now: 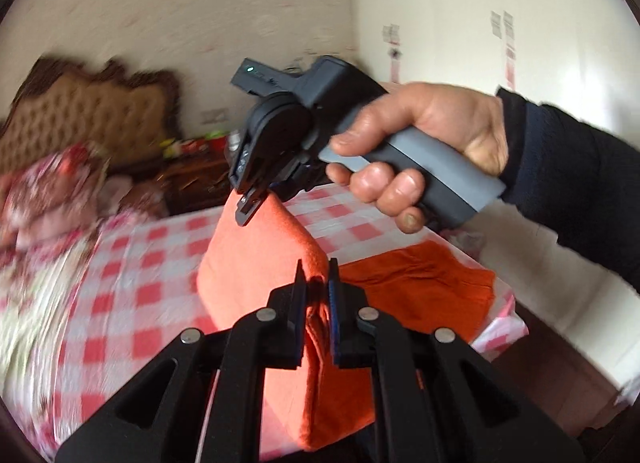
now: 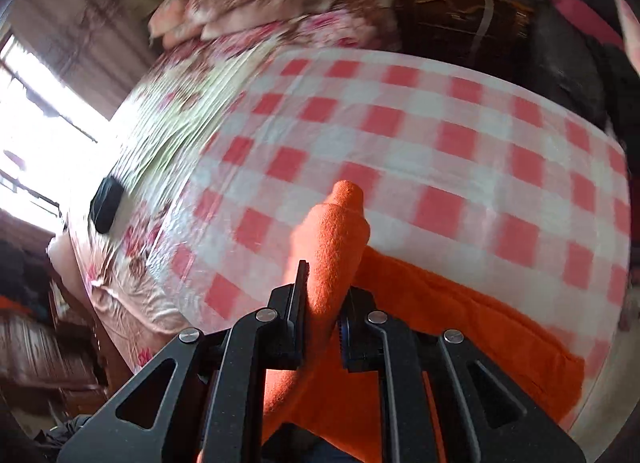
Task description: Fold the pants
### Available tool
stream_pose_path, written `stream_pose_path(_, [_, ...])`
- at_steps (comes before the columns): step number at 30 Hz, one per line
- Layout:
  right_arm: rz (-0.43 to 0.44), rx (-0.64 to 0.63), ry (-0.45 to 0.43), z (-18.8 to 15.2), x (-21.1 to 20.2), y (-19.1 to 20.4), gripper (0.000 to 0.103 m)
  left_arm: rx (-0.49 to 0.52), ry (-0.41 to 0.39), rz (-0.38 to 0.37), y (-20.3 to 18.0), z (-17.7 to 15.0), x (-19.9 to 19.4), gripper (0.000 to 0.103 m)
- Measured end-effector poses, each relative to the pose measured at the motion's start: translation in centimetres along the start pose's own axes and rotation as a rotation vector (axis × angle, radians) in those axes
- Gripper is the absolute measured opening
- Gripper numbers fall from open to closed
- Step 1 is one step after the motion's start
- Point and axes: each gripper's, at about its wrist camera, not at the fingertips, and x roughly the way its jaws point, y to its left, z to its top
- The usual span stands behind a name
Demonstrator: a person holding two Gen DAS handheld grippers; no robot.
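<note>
- Orange pants [image 1: 256, 263] hang lifted above the checked bedsheet [image 1: 160, 255], part lying flat.
- Left gripper [image 1: 317, 283] pinches one fold.
- Right gripper [image 2: 324, 291] clamps another edge.

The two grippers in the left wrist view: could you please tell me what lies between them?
A raised span of the orange pants runs between them: the left gripper pinches one end, the right gripper the other. The left wrist view shows it.
</note>
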Motion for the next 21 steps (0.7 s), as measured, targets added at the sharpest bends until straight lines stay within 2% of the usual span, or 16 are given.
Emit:
stream_pose_path(3, [0.006,0.103,-0.024,-3.4,-1.8,-7.3,0.012,0.113,0.012,-0.06,-6.1,0.0,3.4,0.009])
stream_pose_path(6, [0.013,0.193,-0.025,-7.0,-1.4,-14.1,0.013,0.235,0.038,-0.079,-12.0,-1.3,7.1,0.009])
stream_pose_path(8, [0.023,0.237,-0.005,-9.3,0.5,-18.6,0.013,0.323,0.057,-0.068,-15.3,-3.0,9.8,0.009])
stream_pose_path(11, [0.023,0.274,0.045,-11.7,3.8,-22.5,0.013,0.391,0.101,-0.02,-18.7,-5.9,13.5,0.009])
stream_pose_path(12, [0.04,0.291,0.051,-12.4,4.8,-23.3,0.015,0.402,0.12,-0.018,-19.4,-6.7,14.2,0.015])
stream_pose_path(13, [0.069,0.293,0.024,-12.8,4.8,-23.6,0.016,0.419,0.132,-0.019,-19.6,-7.5,14.6,0.017])
stream_pose_path(14, [0.093,0.283,0.007,-13.1,4.3,-23.6,0.02,0.455,0.128,0.0,-20.3,-7.9,14.7,0.023])
stream_pose_path(15, [0.092,0.271,-0.004,-13.3,3.8,-23.6,0.029,0.479,0.115,0.018,-20.6,-8.2,14.6,0.032])
stream_pose_path(16, [0.085,0.252,-0.018,-13.6,3.3,-23.3,0.042,0.496,0.104,0.038,-20.8,-8.4,14.3,0.035])
stream_pose_path(18, [0.078,0.215,-0.038,-14.3,2.5,-22.7,0.057,0.514,0.11,0.074,-21.1,-8.8,14.3,0.035])
stream_pose_path(21, [0.083,0.194,-0.028,-15.3,2.4,-21.9,0.057,0.533,0.13,0.065,-21.7,-9.4,14.4,0.037])
